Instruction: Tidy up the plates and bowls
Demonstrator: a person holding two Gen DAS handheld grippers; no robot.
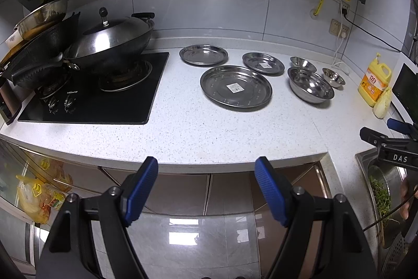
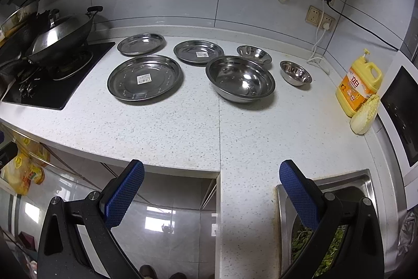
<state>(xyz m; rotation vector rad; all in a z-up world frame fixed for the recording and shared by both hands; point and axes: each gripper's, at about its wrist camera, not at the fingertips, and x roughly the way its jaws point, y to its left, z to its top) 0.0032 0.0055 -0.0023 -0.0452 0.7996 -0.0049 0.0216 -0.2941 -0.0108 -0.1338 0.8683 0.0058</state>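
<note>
Three steel plates lie flat on the white counter: a large plate [image 1: 236, 87] [image 2: 145, 79] with a label nearest me, a medium labelled plate [image 1: 263, 63] [image 2: 198, 52] behind it, and a plain plate [image 1: 203, 54] [image 2: 141, 43] by the stove. To their right stand a large steel bowl [image 1: 310, 85] [image 2: 240, 78] and two small bowls [image 1: 303, 63] [image 2: 254, 53], [image 1: 333, 77] [image 2: 295, 72]. My left gripper [image 1: 206, 169] hangs open before the counter's front edge, empty. Also open and empty, my right gripper [image 2: 211, 171] hovers at the counter edge, seen from the left wrist as the right gripper [image 1: 384, 132].
A lidded wok [image 1: 112, 43] [image 2: 60, 35] sits on the black gas hob [image 1: 99, 101], with more pans stacked at left. A yellow detergent bottle [image 2: 359, 85] and a cabbage [image 2: 365, 114] stand at right. A sink [image 2: 331, 200] holding greens lies at front right.
</note>
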